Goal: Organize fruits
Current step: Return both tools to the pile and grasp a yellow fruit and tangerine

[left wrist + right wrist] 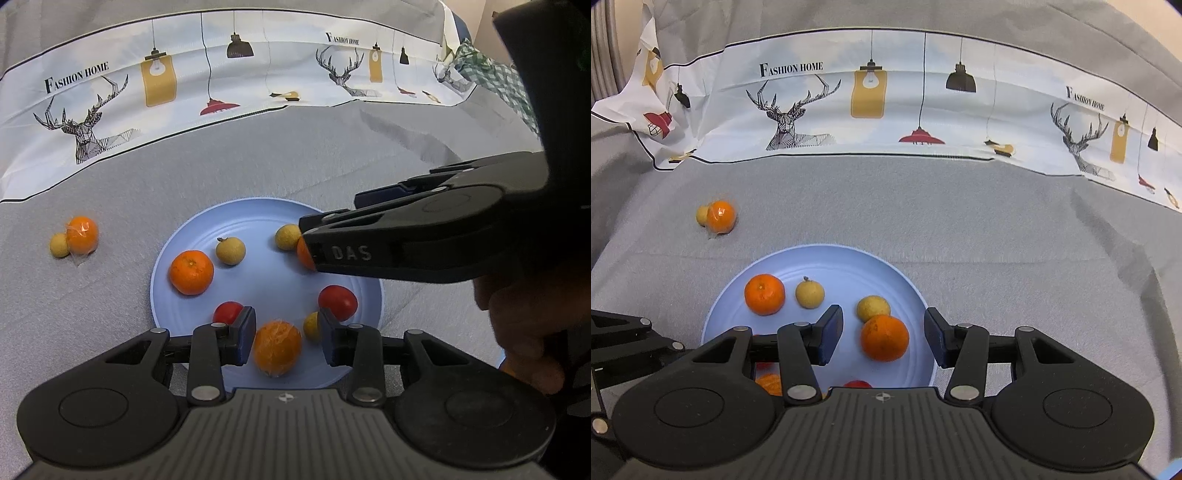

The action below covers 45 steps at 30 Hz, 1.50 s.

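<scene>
A light blue plate (258, 280) (827, 266) on grey cloth holds several fruits: a mandarin (191, 272), small yellow fruits (231, 251) and two red fruits (338, 302). My left gripper (288, 338) stands open around a film-wrapped orange (277, 349) on the plate's near side; a gap shows at the right pad. My right gripper (882, 338) is open around another orange (884, 338), clear of both pads, with a yellow fruit (873, 308) just behind it. In the left wrist view the right gripper (328, 216) reaches in from the right.
Off the plate to the left lie a wrapped orange (82, 234) (721, 216) and a small yellow fruit (59, 244) touching it. A printed cloth with deer and lamps (221, 74) runs along the back. A green checked cloth (491, 74) sits far right. A hand (524, 325) holds the right gripper.
</scene>
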Available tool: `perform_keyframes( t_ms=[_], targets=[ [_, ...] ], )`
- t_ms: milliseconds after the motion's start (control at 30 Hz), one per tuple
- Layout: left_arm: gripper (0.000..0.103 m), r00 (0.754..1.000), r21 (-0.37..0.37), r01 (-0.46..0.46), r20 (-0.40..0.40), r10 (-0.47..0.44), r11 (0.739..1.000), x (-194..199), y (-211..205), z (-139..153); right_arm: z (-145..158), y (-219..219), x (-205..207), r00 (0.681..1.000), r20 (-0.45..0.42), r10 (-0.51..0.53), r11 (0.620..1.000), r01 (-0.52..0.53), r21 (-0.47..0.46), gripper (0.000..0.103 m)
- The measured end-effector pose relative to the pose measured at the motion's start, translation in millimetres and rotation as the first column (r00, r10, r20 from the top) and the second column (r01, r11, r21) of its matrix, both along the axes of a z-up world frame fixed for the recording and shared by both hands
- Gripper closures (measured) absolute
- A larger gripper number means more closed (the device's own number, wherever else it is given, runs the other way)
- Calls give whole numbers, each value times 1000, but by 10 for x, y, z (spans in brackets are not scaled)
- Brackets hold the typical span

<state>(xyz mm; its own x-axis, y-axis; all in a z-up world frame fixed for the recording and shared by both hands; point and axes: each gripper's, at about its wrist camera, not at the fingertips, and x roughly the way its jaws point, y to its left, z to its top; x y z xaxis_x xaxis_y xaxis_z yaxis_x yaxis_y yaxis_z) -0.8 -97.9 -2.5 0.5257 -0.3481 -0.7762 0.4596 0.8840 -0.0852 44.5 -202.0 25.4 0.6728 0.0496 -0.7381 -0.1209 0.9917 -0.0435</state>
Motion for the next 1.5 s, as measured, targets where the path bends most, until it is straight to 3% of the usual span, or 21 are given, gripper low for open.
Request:
perform_keyframes(
  t_ms=[133,233,367,467,700,933,1067,1267,1333,1400,1500],
  targets=[
    [74,1000,4,-18,9,18,1000,5,63,29,-1,96,40,1000,12,9,1000,-8,-14,56],
    [83,998,4,-60,19,60,998,42,167,70,52,156,53,999,46,5,1000,-5,-7,66],
    [91,988,-6,-151,33,151,989,136,392,132,127,245,73,995,99,3,1000,-4,7,92],
    [91,972,-20,-232,26,232,973,227,614,168,172,341,85,991,137,7,1000,-9,14,95],
    [91,907,-68,-422,-13,422,904,510,1287,281,182,615,125,990,114,88,992,-98,79,94],
    [91,793,-97,-609,-114,599,787,716,2036,251,144,892,204,983,114,146,979,-160,123,92],
    [91,742,-92,-666,-185,644,741,773,2284,148,67,1044,339,982,100,160,971,-175,165,92],
    [91,718,-146,-693,-230,657,706,805,2465,110,-112,1270,648,987,61,149,957,-159,244,91],
    [91,716,-168,-696,-246,654,698,833,2467,95,-176,1324,771,990,50,132,954,-141,265,85],
    [91,715,-191,-698,-254,652,691,862,2468,85,-242,1360,914,994,40,104,950,-111,291,63],
    [90,716,-204,-697,-254,651,687,895,2465,78,-360,1402,1116,998,12,68,941,-68,331,56]
  ],
)
